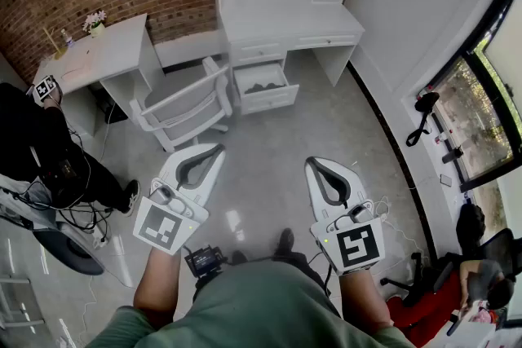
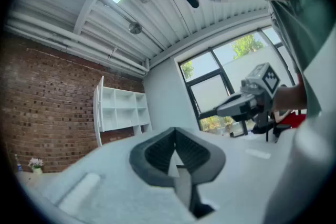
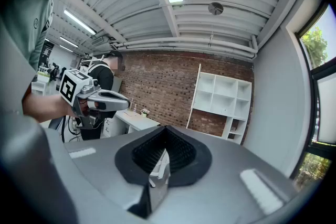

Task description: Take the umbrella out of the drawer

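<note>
In the head view a white desk [image 1: 281,16] stands against the far wall, and its lower drawer [image 1: 263,87] is pulled open. I cannot make out an umbrella inside from here. My left gripper [image 1: 212,151] and right gripper [image 1: 315,165] are held side by side above the floor, well short of the desk, both pointing toward it. Both are shut with nothing between the jaws. The left gripper view shows its shut jaws and the right gripper [image 2: 247,99] beside it. The right gripper view shows its shut jaws and the left gripper [image 3: 97,99].
A white chair [image 1: 183,106] stands between me and the desk, left of the open drawer. A white side table [image 1: 98,53] with a flower pot [image 1: 95,20] is at the left, a seated person [image 1: 33,134] near it. Windows line the right wall [image 1: 489,118].
</note>
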Demonstrator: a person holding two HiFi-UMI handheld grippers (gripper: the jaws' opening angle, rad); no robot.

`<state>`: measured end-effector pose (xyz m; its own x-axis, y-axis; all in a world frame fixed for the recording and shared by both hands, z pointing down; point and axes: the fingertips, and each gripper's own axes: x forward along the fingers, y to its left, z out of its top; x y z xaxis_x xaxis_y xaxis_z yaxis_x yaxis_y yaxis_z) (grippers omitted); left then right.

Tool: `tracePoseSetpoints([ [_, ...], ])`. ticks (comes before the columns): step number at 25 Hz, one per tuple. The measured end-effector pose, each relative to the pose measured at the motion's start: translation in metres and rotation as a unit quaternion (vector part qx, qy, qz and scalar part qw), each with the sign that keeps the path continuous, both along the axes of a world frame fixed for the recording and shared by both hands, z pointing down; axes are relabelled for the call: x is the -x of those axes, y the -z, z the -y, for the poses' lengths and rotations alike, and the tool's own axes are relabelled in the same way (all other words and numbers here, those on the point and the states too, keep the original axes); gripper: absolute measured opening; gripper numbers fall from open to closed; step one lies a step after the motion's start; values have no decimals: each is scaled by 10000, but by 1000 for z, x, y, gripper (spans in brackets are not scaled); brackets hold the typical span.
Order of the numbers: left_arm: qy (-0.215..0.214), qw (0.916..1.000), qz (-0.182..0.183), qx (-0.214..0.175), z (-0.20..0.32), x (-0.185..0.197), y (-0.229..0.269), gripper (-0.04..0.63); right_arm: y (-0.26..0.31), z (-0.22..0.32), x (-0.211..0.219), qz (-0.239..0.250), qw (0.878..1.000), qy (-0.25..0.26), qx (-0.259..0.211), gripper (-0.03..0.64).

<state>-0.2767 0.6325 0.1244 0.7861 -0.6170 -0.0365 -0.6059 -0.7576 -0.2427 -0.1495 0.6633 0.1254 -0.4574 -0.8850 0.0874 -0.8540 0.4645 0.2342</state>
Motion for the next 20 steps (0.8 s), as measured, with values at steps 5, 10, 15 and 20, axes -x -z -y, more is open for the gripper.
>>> tracePoseSetpoints([
  [5, 21, 10000, 6, 23, 5, -5, -3, 3, -2, 5, -5, 49, 10000, 4, 17, 6],
  [10, 23, 10000, 5, 11, 7, -12, -5, 3, -7, 8, -9, 172, 9997, 108, 118, 7],
  [15, 49, 10000, 42, 74, 15, -19, -8, 3, -12, 15, -17, 269, 9992, 152, 241, 8],
  [20, 81, 9999, 104, 107, 23, -37, -11, 3, -12, 25, -38, 329, 9991, 158, 230, 8],
])
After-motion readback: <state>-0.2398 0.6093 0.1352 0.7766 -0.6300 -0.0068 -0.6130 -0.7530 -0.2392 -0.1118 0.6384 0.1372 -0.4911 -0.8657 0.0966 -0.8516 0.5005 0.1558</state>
